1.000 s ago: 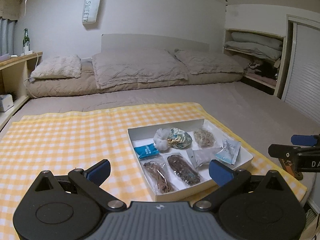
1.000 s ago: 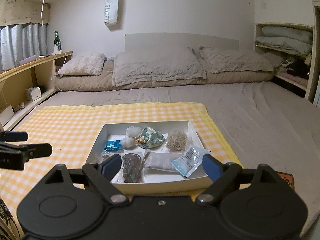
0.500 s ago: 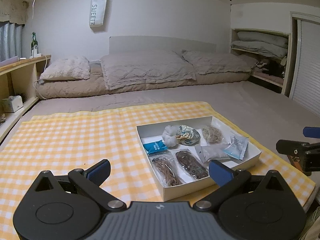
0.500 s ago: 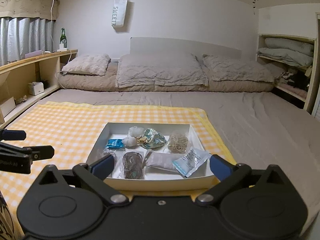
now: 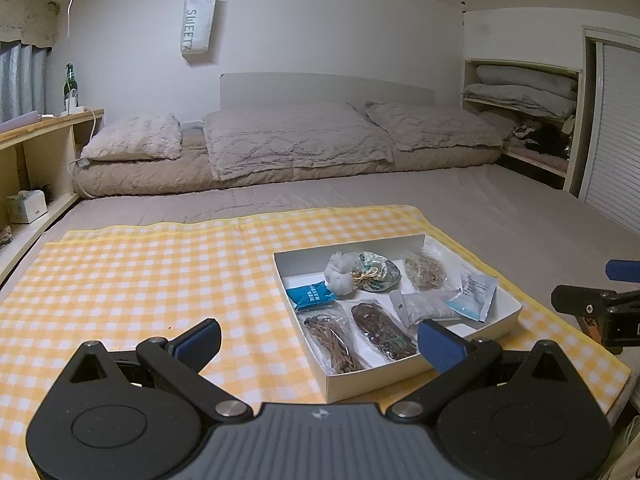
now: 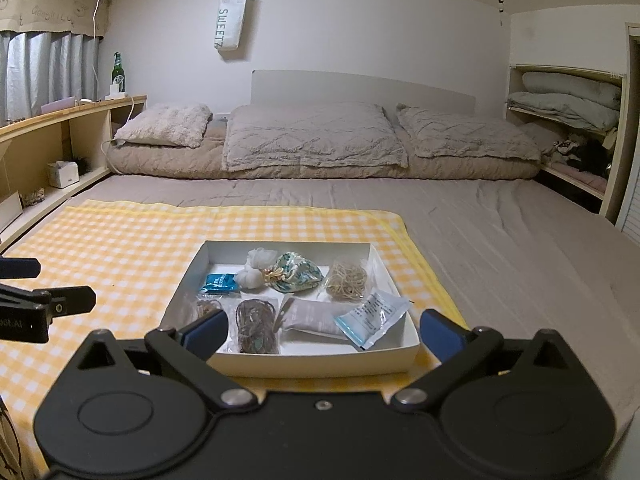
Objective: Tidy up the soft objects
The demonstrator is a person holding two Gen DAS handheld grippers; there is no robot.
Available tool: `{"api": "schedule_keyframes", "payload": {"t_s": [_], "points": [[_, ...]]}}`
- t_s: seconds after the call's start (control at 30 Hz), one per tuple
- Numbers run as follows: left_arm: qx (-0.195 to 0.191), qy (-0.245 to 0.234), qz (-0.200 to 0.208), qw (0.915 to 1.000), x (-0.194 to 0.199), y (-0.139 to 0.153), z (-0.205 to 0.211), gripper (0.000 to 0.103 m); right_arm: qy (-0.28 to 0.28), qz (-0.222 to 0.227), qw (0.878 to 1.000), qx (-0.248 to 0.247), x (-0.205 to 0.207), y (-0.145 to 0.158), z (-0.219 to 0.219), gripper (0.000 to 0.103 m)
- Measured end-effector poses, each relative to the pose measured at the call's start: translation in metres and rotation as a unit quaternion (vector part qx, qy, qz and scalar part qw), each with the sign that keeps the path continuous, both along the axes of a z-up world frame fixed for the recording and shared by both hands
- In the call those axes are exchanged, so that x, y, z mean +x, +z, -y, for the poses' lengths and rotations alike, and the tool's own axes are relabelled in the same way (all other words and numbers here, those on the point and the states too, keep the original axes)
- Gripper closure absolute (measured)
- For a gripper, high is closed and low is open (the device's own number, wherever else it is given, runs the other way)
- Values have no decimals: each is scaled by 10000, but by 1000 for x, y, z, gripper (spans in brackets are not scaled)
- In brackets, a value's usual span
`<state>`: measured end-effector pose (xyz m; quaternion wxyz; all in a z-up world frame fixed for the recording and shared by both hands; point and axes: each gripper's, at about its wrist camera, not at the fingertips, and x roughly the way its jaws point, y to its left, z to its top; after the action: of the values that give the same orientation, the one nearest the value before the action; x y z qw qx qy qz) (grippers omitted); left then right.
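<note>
Behind our right gripper [image 6: 323,332], spread wide and empty, one bagged bundle [image 6: 208,309] is half hidden. Our left gripper [image 5: 319,338] likewise gapes empty beside the white tray [image 5: 404,374].

Leftmost brown bundle [image 6: 208,307] half behind right hand-held gripper [image 6: 323,334].

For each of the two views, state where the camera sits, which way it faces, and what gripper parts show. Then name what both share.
Left wrist: on the left gripper, looking across the checked cloth toward the pillows; the white box lies right of centre; its own open jaws and the right gripper's tip show.
Right wrist: on the right gripper, box dead ahead; own open jaws, left gripper's tip at left.
Shared: box, cloth, bed.
</note>
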<state>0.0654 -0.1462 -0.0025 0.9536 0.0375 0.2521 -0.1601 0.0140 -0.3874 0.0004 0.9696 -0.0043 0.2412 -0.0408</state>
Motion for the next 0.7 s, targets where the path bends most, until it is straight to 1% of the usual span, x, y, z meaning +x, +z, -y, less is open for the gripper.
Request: {"api": "schedule_keyframes", "payload": {"t_s": [0.7], "points": [[-5, -3, -24, 10000, -1, 0, 3, 0, 48, -9, 10000, 11, 0, 0, -3, 0]]}}
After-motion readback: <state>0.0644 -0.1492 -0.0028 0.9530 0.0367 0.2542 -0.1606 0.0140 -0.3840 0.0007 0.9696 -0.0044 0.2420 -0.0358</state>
